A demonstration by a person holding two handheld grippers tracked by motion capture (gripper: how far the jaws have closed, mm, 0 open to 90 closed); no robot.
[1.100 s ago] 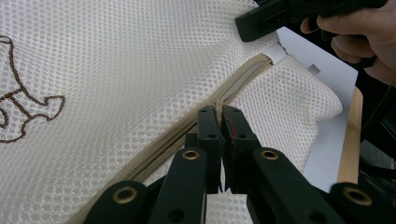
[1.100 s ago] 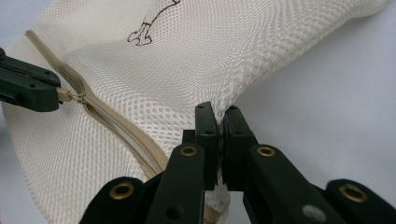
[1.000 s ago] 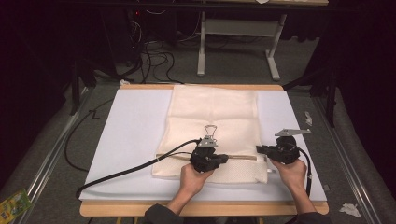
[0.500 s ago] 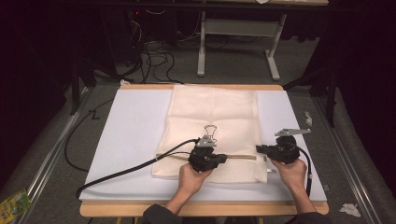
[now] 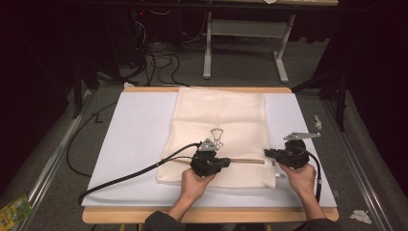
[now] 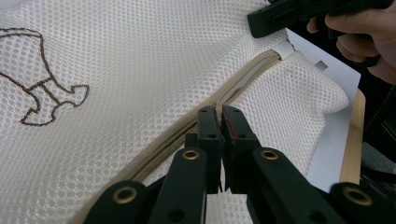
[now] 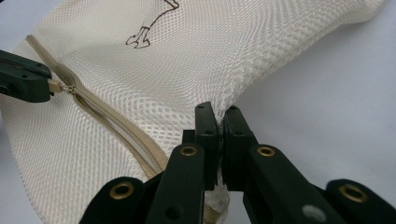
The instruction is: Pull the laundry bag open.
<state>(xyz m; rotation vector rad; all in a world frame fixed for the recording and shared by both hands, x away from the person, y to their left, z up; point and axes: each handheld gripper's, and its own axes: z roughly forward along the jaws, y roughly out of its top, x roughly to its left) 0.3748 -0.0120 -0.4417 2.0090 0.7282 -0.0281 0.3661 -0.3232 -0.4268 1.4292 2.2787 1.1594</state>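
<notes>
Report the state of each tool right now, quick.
Left tool: closed on the zipper pull of the mesh bag.
Right tool: closed on the mesh bag's edge at the zipper's end.

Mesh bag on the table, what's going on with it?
A person works the cream mesh bag on the white table with two handheld grippers. The left gripper is shut on the zipper pull; the right gripper pinches the bag's edge at the zipper's end. The stretch between them is open.
</notes>
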